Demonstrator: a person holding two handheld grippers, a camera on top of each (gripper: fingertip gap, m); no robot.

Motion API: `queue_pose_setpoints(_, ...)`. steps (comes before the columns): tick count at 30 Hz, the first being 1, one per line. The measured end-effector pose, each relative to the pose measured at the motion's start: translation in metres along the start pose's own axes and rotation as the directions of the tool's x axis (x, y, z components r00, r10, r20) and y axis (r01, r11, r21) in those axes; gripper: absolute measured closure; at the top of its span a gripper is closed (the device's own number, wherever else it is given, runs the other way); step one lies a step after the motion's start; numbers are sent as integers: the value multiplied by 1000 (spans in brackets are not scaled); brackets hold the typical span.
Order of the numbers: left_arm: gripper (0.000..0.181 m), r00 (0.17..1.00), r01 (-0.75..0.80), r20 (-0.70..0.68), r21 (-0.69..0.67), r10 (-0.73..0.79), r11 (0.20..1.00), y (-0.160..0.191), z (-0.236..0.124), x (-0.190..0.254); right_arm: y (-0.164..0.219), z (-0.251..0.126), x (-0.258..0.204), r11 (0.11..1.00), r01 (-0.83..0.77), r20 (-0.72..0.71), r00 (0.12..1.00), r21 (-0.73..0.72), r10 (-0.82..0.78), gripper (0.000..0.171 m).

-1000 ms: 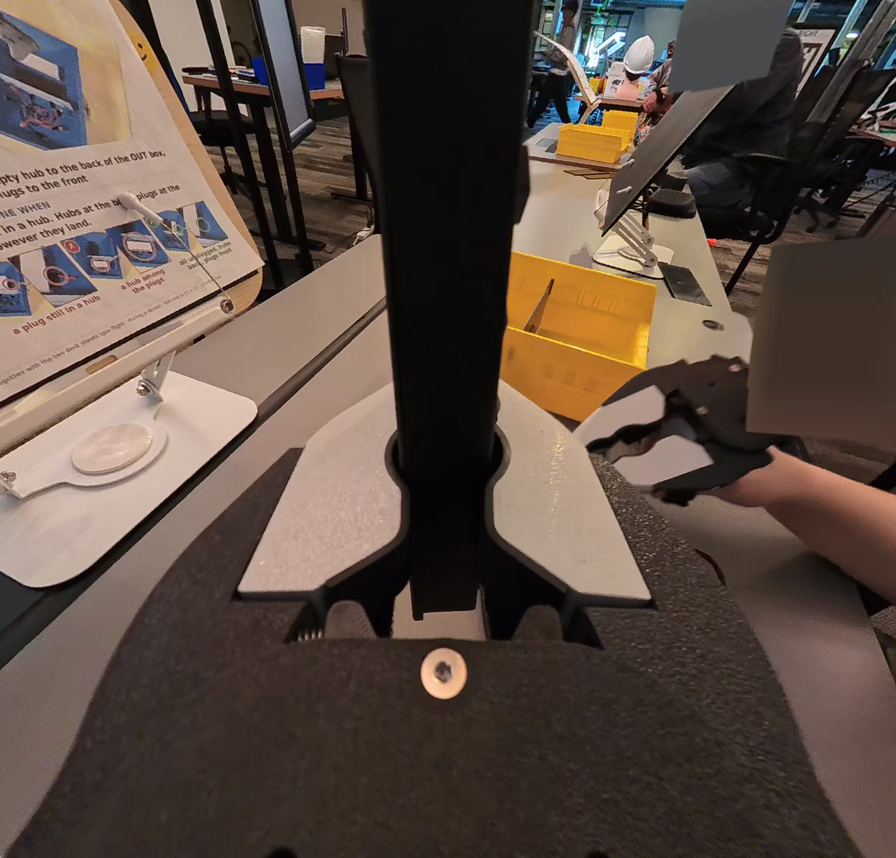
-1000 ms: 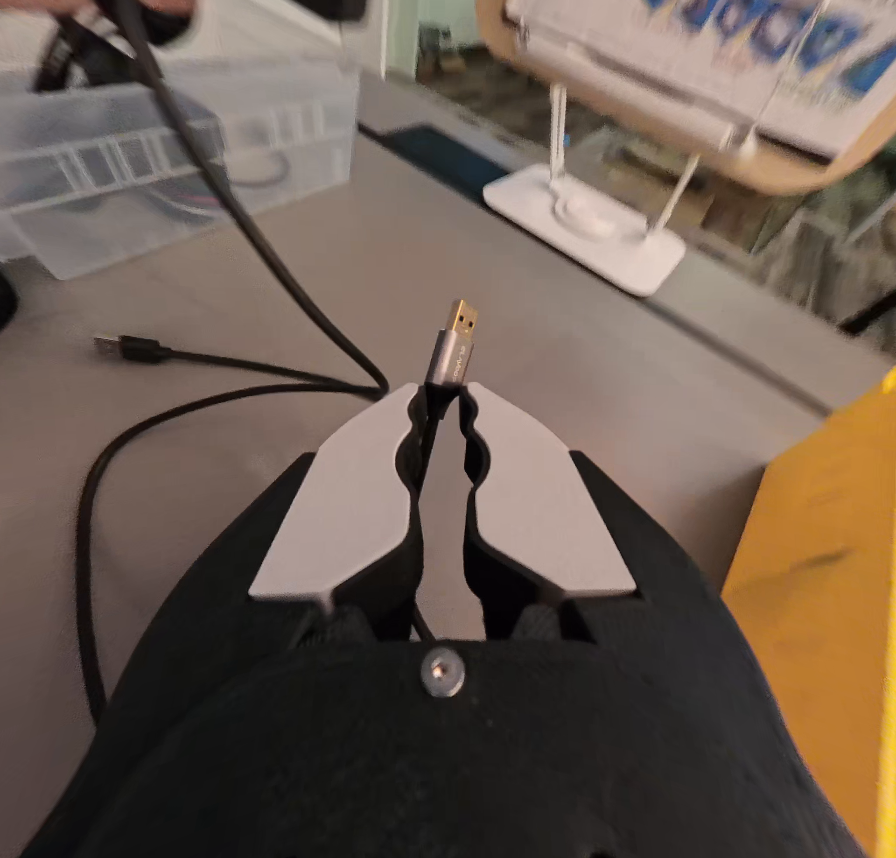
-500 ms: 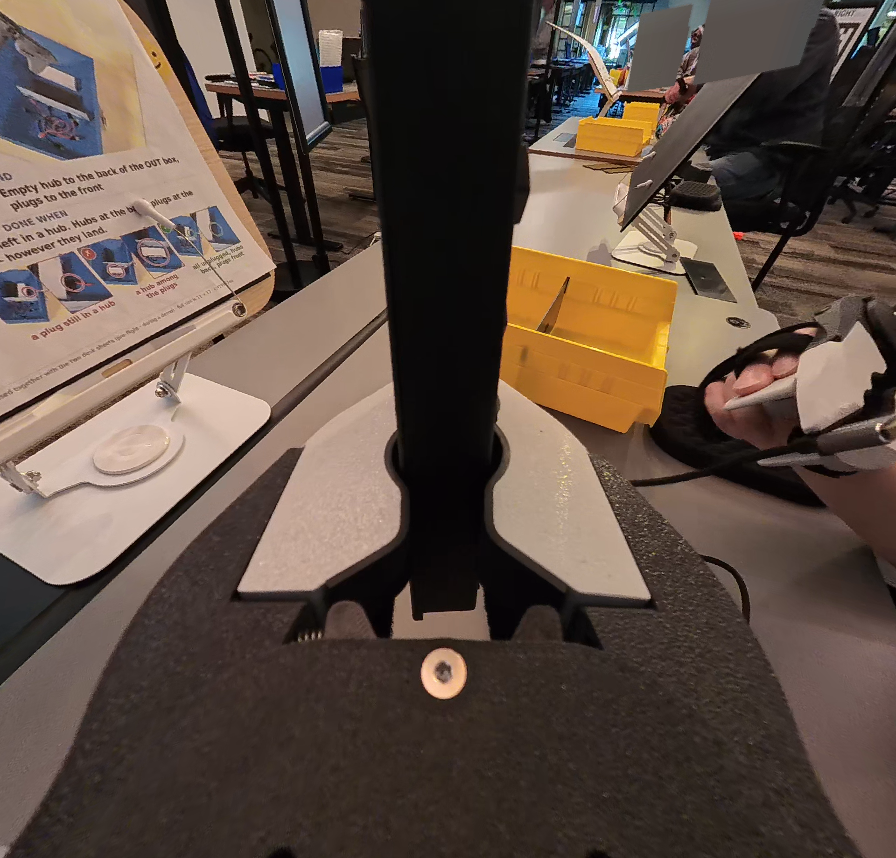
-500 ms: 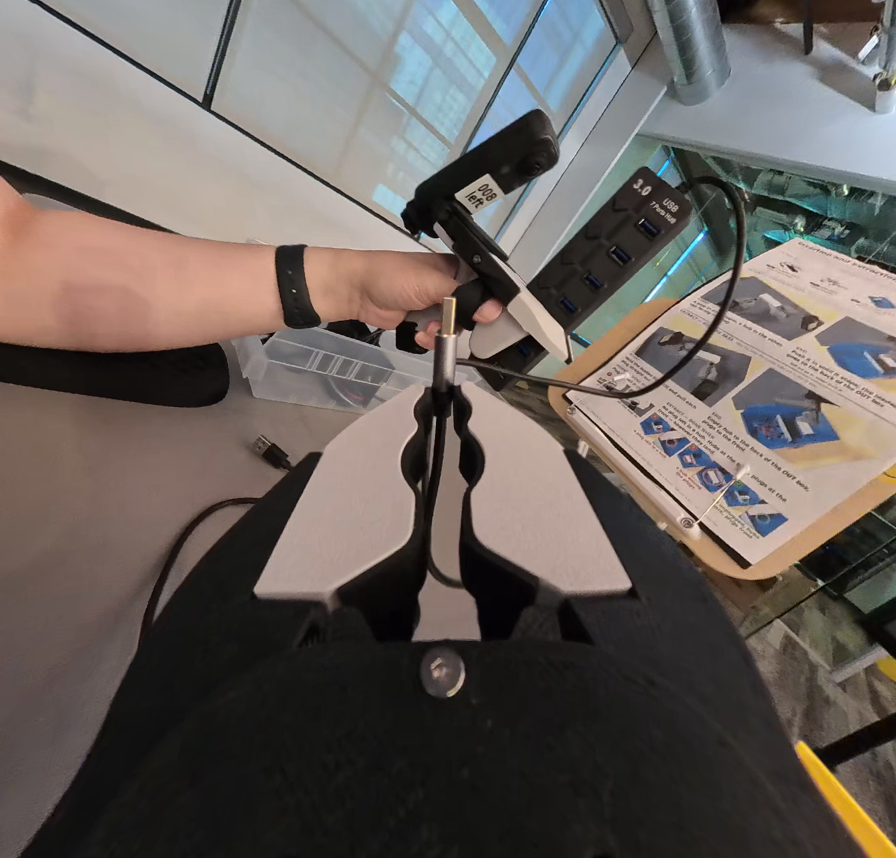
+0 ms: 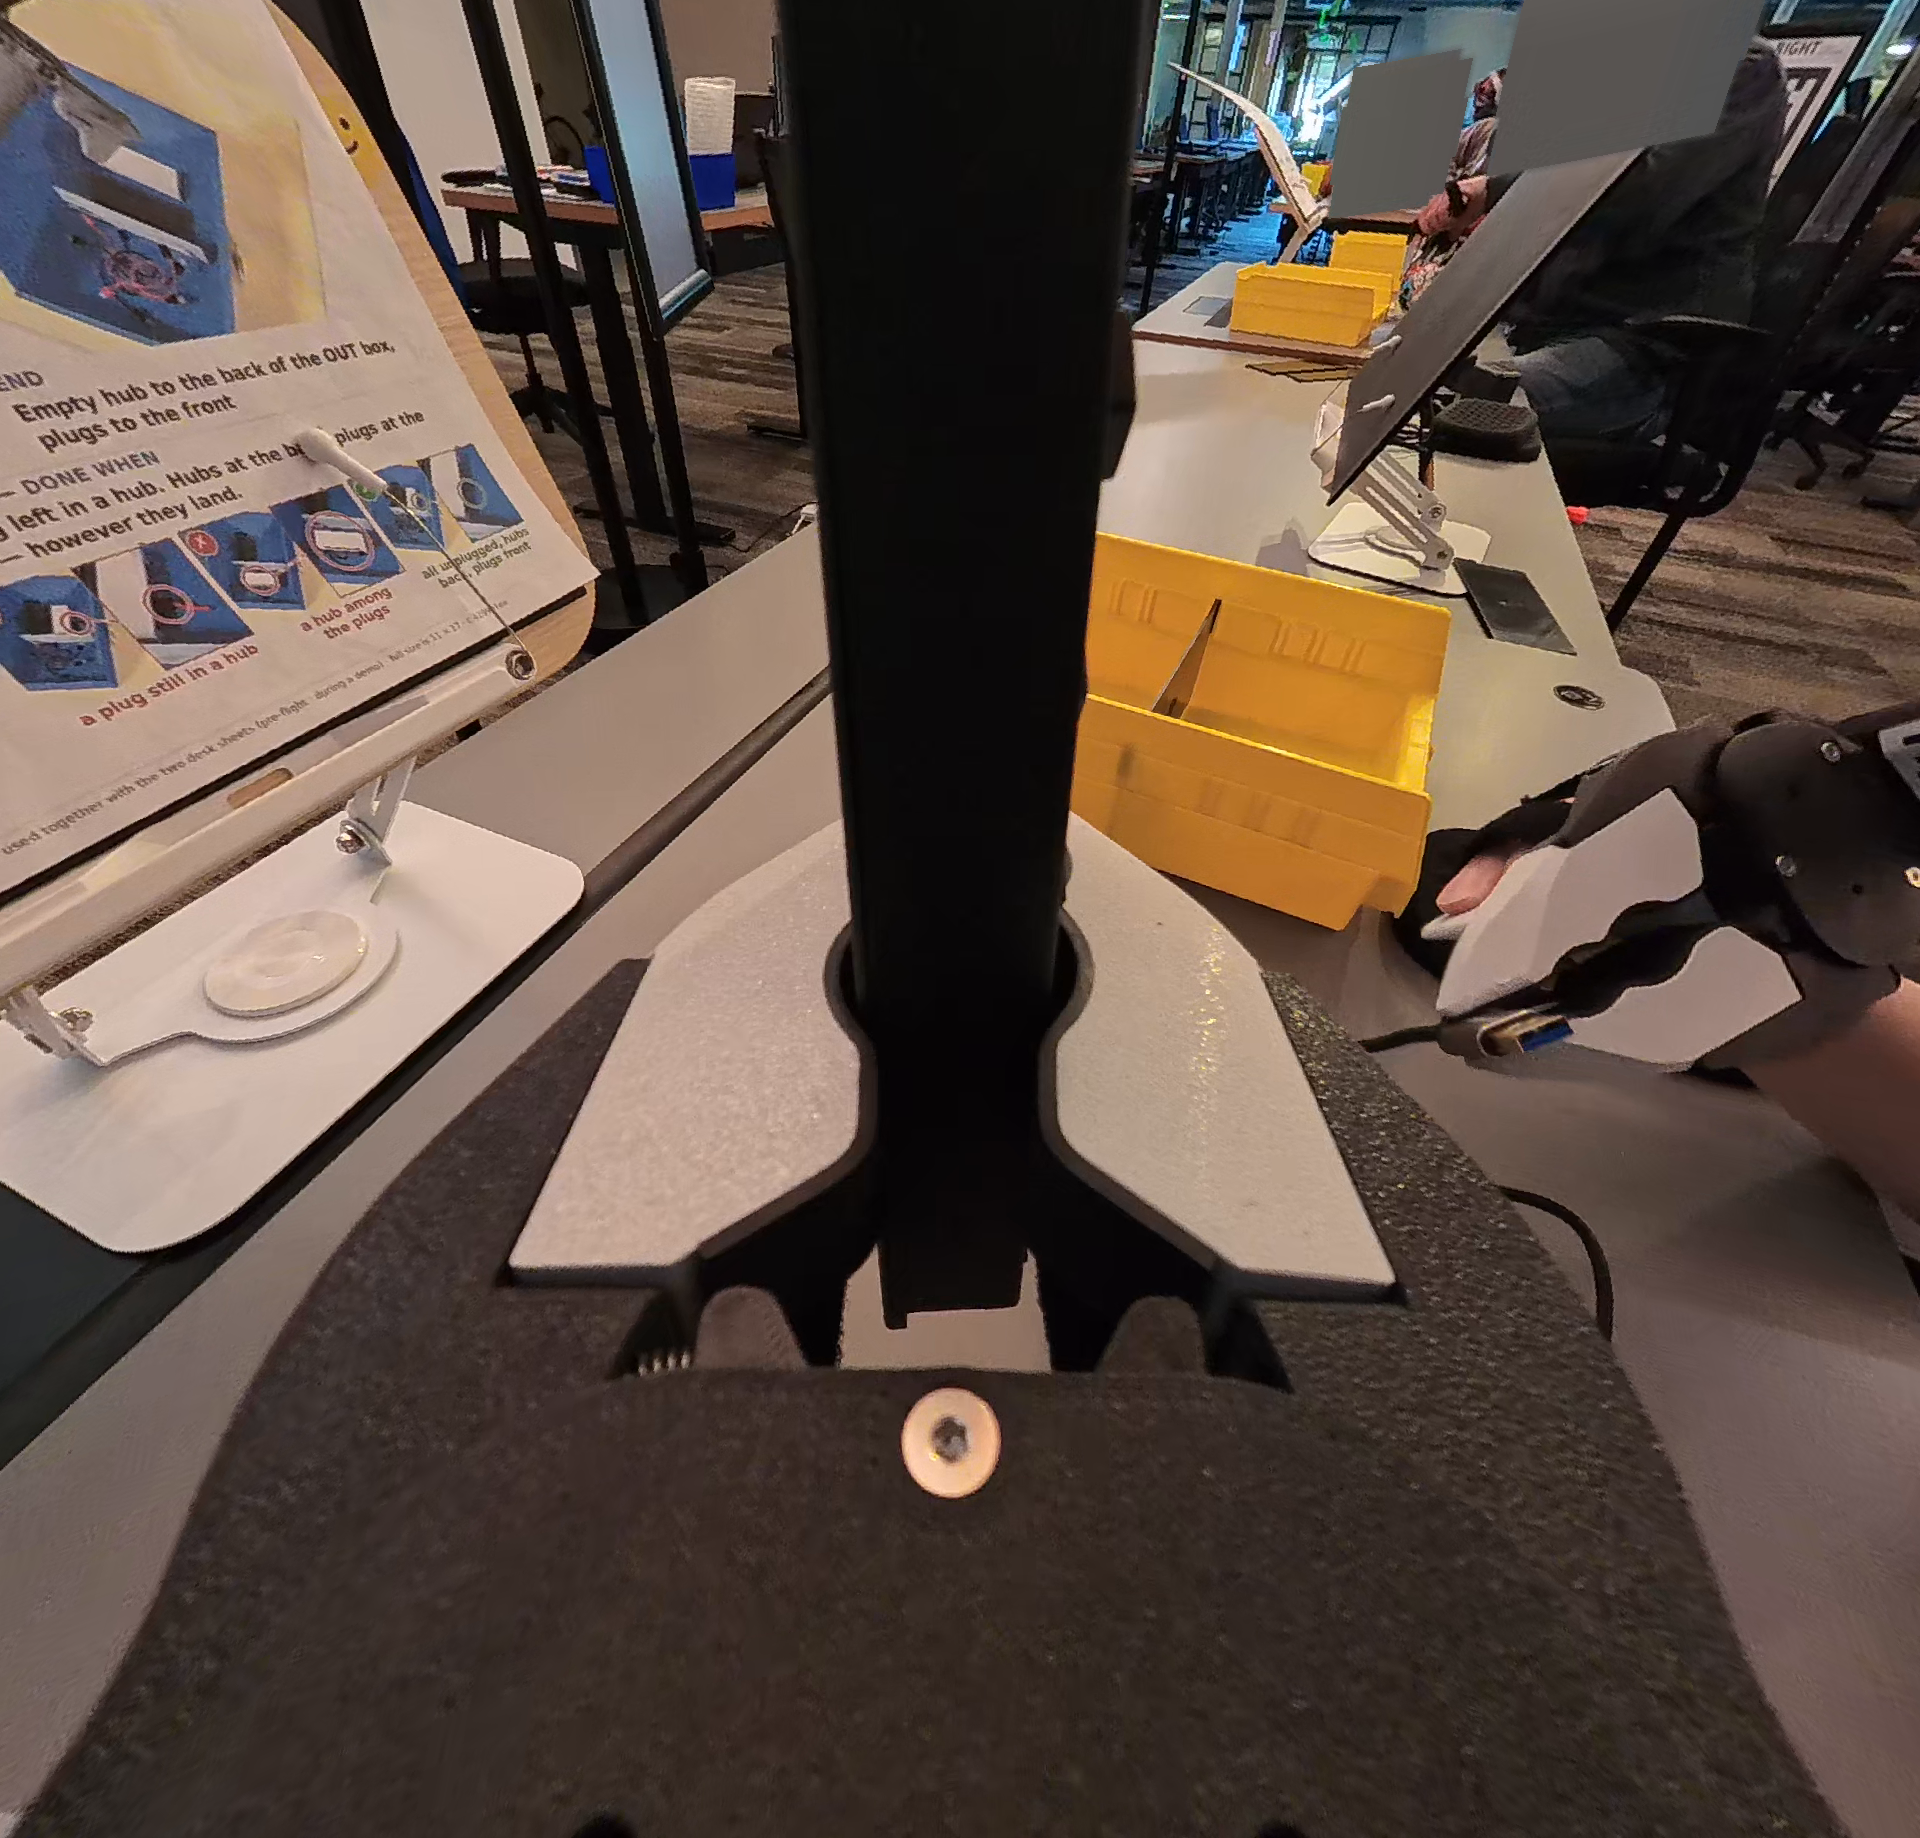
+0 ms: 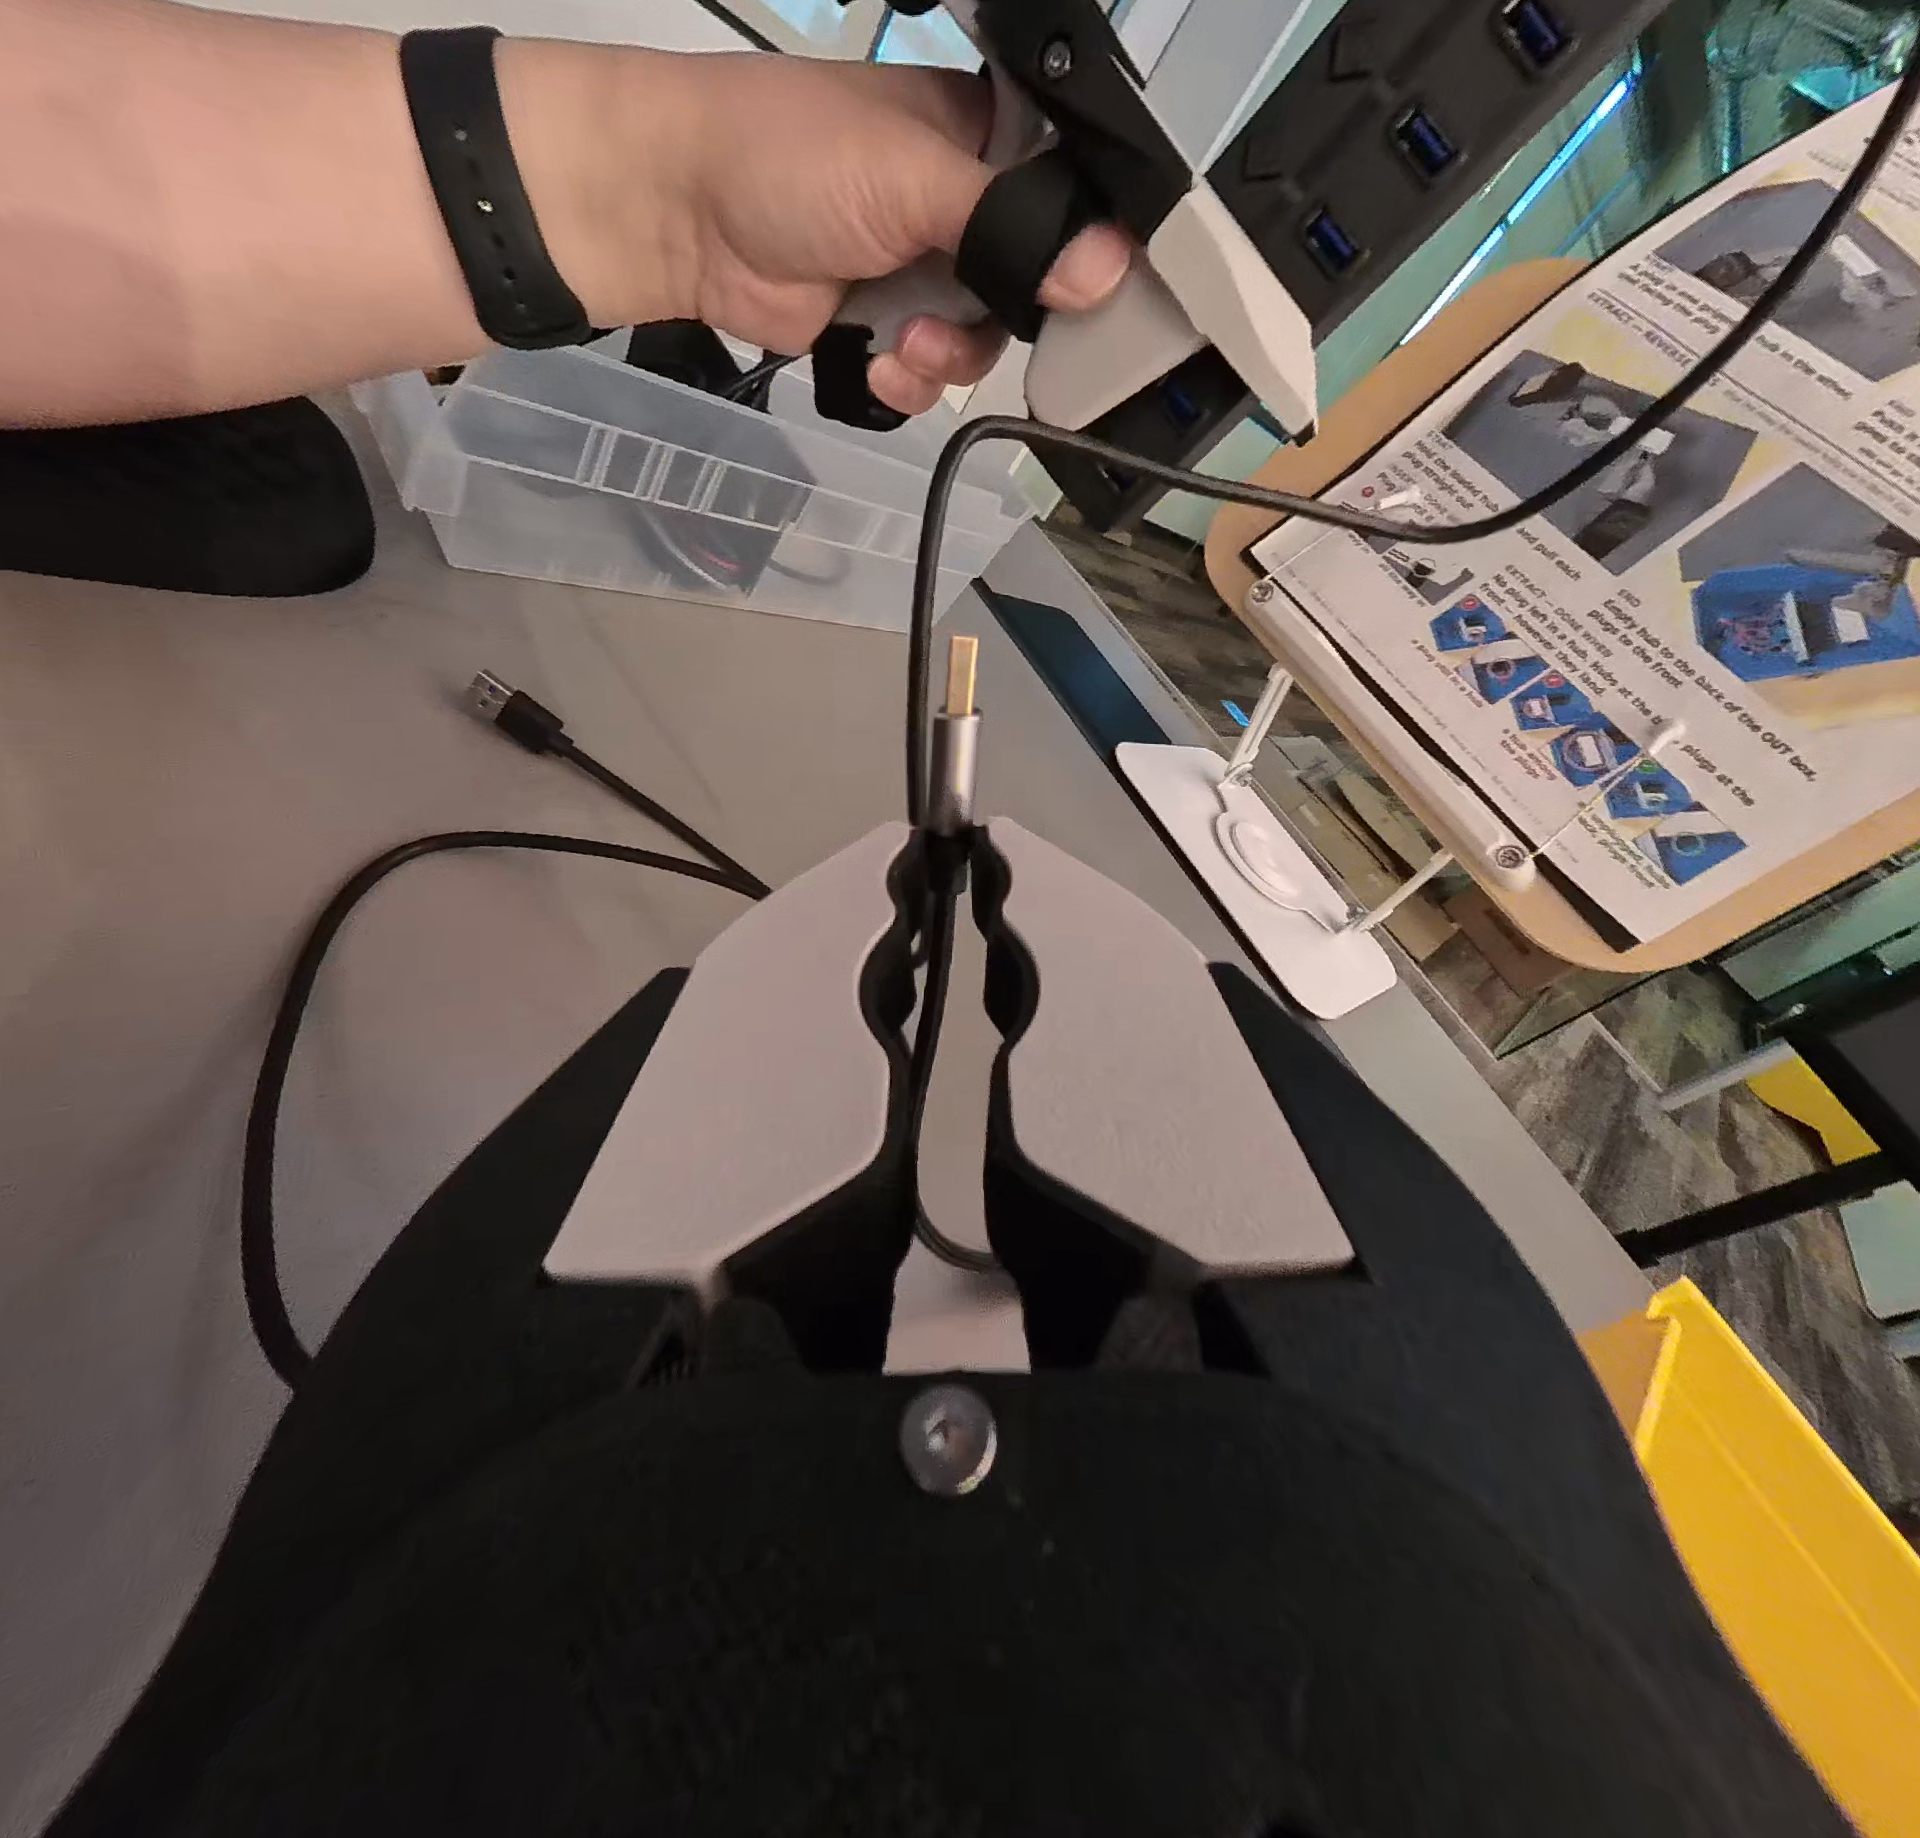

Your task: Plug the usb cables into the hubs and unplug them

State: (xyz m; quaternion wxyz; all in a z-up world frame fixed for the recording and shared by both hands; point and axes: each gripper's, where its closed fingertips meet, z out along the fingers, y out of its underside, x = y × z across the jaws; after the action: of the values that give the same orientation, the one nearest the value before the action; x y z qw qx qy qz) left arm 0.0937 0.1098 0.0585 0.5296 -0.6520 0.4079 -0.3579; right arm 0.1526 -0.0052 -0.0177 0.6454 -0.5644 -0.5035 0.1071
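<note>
My left gripper (image 5: 956, 884) is shut on a long black USB hub (image 5: 956, 386) that stands upright between its fingers. In the right wrist view the hub (image 6: 1455, 115) shows a row of blue ports, and a hand holds the left gripper (image 6: 1278, 344) at the top. My right gripper (image 6: 940, 838) is shut on a grey USB plug (image 6: 956, 749) with a gold tip that points up toward the hub, a short way below it. The right gripper (image 5: 1507, 999) and its plug (image 5: 1522, 1035) also show at the right of the left wrist view.
A second black USB plug (image 6: 514, 713) and its cable lie on the grey table (image 6: 260, 708). A clear plastic bin (image 6: 675, 500) stands at the back. An instruction sheet on a white stand (image 6: 1662, 593) is to the right, and a yellow bin (image 5: 1247, 749) is beyond it. There is about 15 cm between the tips of the two grippers.
My right gripper lifted the plug off the table and swung it up toward the hub, and it is closer now. My left gripper kept hold of the hub.
</note>
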Motion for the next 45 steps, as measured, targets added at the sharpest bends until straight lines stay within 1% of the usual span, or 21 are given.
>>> queue_pose_setpoints(4,155,1000,-4,0,-9,4,1000,1,2,1,0,0,2,1000,-17,1,1000,-4,17,162)
queue_pose_setpoints(8,155,1000,-2,2,-14,2,1000,3,3,0,10,4,0,998,-56,16,998,-18,56,162)
queue_pose_setpoints(11,155,1000,0,5,-16,0,1000,3,3,-1,19,12,-12,987,-160,98,982,-13,160,162)
queue_pose_setpoints(14,155,1000,2,5,-19,-2,1000,4,3,-1,43,24,-34,961,-249,222,937,-120,270,162)
queue_pose_setpoints(19,155,1000,0,10,-22,1,1000,5,2,-2,68,35,-59,935,-256,317,890,-246,327,162)
queue_pose_setpoints(23,155,1000,7,10,-20,-7,1000,5,3,-4,82,42,-75,898,-264,395,828,-351,398,161)
queue_pose_setpoints(26,155,1000,7,13,-21,-7,1000,6,2,-5,83,47,-78,881,-294,406,802,-371,438,160)
queue_pose_setpoints(29,155,1000,9,15,-17,-9,1000,5,1,-6,78,43,-84,853,-346,450,737,-390,505,158)
queue_pose_setpoints(32,155,1000,13,16,-12,-13,1000,4,-1,-7,69,38,-80,833,-401,466,695,-381,547,157)
queue_pose_setpoints(34,155,1000,14,15,-9,-14,1000,3,-2,-7,59,35,-72,830,-433,471,684,-353,557,157)
queue_pose_setpoints(36,155,1000,13,15,-6,-13,1000,2,-3,-7,57,35,-65,828,-428,473,681,-362,559,157)
queue_pose_setpoints(38,155,1000,9,16,-6,-9,1000,2,-3,-6,64,33,-71,821,-370,514,647,-434,563,157)
queue_pose_setpoints(40,155,1000,7,17,-6,-7,1000,1,-3,-6,78,37,-75,799,-303,509,641,-519,574,158)
queue_pose_setpoints(42,155,1000,3,20,-7,-3,1000,1,-3,-6,84,41,-79,779,-285,510,623,-558,593,162)
queue_pose_setpoints(45,155,1000,4,22,-6,-4,1000,1,-5,-7,86,40,-85,763,-284,517,595,-580,615,163)
